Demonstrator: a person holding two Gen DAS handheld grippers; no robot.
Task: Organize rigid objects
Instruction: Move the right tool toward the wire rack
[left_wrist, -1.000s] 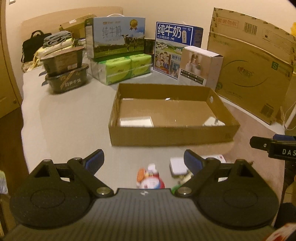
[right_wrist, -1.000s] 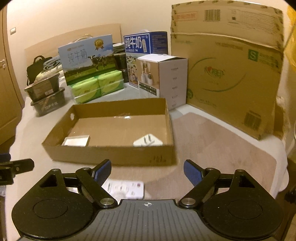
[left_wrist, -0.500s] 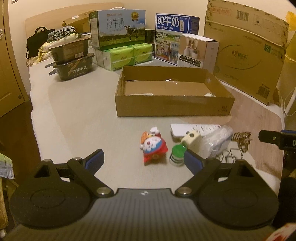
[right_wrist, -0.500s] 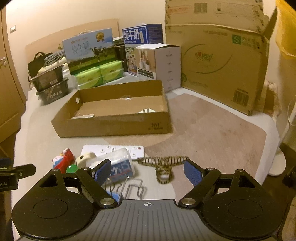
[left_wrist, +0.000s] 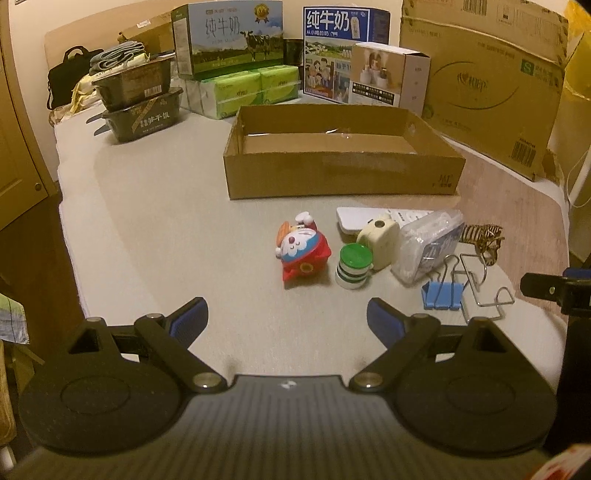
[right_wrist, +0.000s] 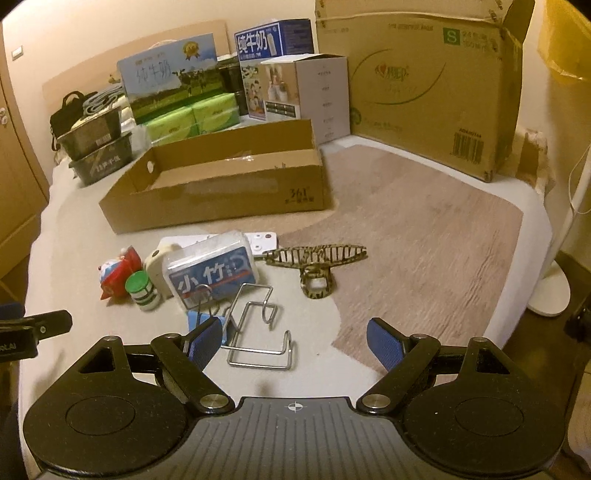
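Observation:
A shallow cardboard tray (left_wrist: 340, 177) (right_wrist: 221, 199) sits mid-table. In front of it lie a red and blue toy figure (left_wrist: 301, 249) (right_wrist: 118, 271), a green-capped white bottle (left_wrist: 352, 266) (right_wrist: 142, 290), a cream gadget (left_wrist: 380, 236), a white power strip (left_wrist: 369, 218), a clear plastic box (left_wrist: 428, 243) (right_wrist: 210, 271), a blue binder clip (left_wrist: 441, 295), a wire holder (right_wrist: 255, 332) and a striped hair claw (right_wrist: 317, 262). My left gripper (left_wrist: 288, 321) hangs open short of the toy. Over the wire holder, my right gripper (right_wrist: 295, 341) is open and empty.
Milk cartons (left_wrist: 229, 37), green tissue packs (left_wrist: 240, 92), stacked black food trays (left_wrist: 138, 99), a white box (left_wrist: 388, 81) and a large cardboard box (left_wrist: 487, 81) line the back. The table edge drops off left and right; a white lamp base (right_wrist: 550, 291) stands on the floor.
Both grippers pulled back from the tray toward the table's front, bringing the loose items into view. The tray's inside, seen from above before, is now mostly hidden by its front wall.

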